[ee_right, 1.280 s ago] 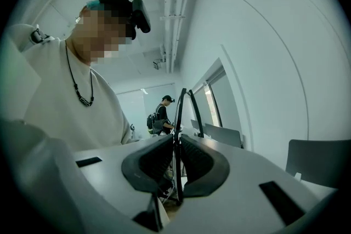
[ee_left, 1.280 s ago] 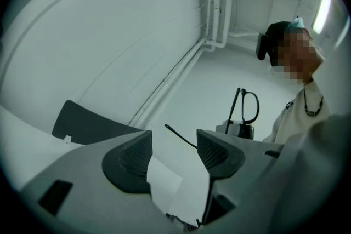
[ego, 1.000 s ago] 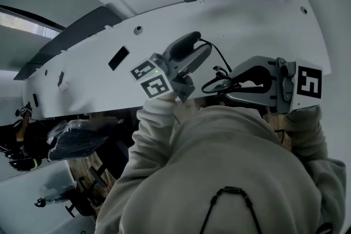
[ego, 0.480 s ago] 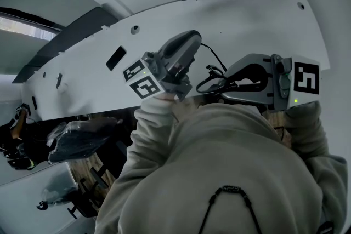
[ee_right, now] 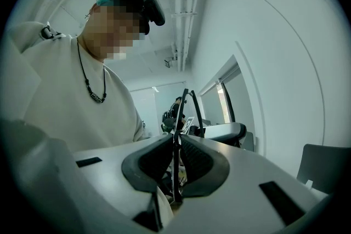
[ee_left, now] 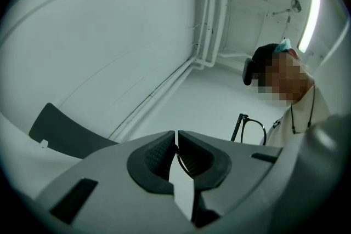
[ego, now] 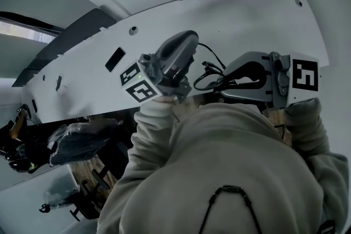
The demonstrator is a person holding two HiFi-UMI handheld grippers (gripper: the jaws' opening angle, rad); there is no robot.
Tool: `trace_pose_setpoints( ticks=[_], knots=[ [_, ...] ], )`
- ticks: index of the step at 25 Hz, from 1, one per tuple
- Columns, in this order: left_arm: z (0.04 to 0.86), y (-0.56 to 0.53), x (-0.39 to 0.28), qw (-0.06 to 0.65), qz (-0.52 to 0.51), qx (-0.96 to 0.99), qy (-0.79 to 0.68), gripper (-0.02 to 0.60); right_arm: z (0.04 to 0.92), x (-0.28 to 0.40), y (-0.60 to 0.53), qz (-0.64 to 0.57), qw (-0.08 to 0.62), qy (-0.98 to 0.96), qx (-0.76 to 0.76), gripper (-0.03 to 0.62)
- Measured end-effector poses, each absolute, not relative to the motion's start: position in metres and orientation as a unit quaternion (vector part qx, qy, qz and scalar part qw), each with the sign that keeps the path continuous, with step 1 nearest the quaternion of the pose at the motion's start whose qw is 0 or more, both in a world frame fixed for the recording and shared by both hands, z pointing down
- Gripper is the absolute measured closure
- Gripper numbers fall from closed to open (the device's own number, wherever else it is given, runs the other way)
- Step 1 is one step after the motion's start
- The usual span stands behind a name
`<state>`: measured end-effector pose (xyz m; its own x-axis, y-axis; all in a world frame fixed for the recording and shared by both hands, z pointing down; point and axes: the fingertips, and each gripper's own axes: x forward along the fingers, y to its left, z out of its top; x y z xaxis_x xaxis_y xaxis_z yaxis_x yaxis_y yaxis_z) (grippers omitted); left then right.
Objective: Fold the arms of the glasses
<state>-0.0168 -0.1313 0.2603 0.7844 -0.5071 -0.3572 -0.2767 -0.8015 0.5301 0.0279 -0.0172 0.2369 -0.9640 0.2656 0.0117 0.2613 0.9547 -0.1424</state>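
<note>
Black-rimmed glasses [ego: 210,75] hang in the air between my two grippers. My right gripper [ee_right: 176,142] is shut on the front frame, and the dark rim [ee_right: 188,109] stands up out of its pads. My left gripper [ee_left: 176,137] has just been closing, and its pads now pinch a thin black arm of the glasses [ee_left: 182,163]. One lens rim [ee_left: 250,129] shows to the right past the left gripper. In the head view the left gripper [ego: 189,85] sits left of the glasses and the right gripper [ego: 224,90] sits right of them, both held chest-high.
The person's pale hooded top [ego: 230,172] fills the lower head view. A long white panel [ego: 230,24] runs behind the grippers. A dark chair back [ee_left: 63,131] shows low on the left, and black chairs [ego: 82,137] stand at the lower left.
My left gripper has risen a little, tilted and drifted left. The right gripper and the glasses have held their place.
</note>
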Motion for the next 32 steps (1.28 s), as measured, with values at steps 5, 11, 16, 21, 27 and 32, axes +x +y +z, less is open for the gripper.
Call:
trace_pose_setpoints(
  ticks=[5, 11, 16, 21, 27, 32],
  knots=[
    [0.254, -0.126, -0.016, 0.219, -0.249, 0.921, -0.204, 0.56, 0.241, 0.028, -0.019, 0.075, 0.023, -0.988, -0.131, 0.534],
    [0.243, -0.118, -0.014, 0.204, -0.253, 0.927, -0.189, 0.561, 0.242, 0.029, -0.019, 0.077, 0.025, -0.988, -0.131, 0.534],
    [0.233, -0.11, -0.01, 0.194, -0.25, 0.932, -0.174, 0.561, 0.249, 0.03, -0.019, 0.091, 0.045, -0.986, -0.13, 0.534],
    [0.224, -0.102, -0.007, 0.178, -0.243, 0.939, -0.167, 0.561, 0.248, 0.029, -0.019, 0.099, 0.043, -0.986, -0.131, 0.534],
    [0.223, -0.094, -0.004, 0.177, -0.246, 0.941, -0.151, 0.561, 0.254, 0.029, -0.018, 0.108, 0.051, -0.984, -0.131, 0.534],
    [0.222, -0.085, -0.006, 0.18, -0.262, 0.939, -0.134, 0.561, 0.259, 0.026, -0.016, 0.113, 0.058, -0.983, -0.131, 0.534]
  ],
)
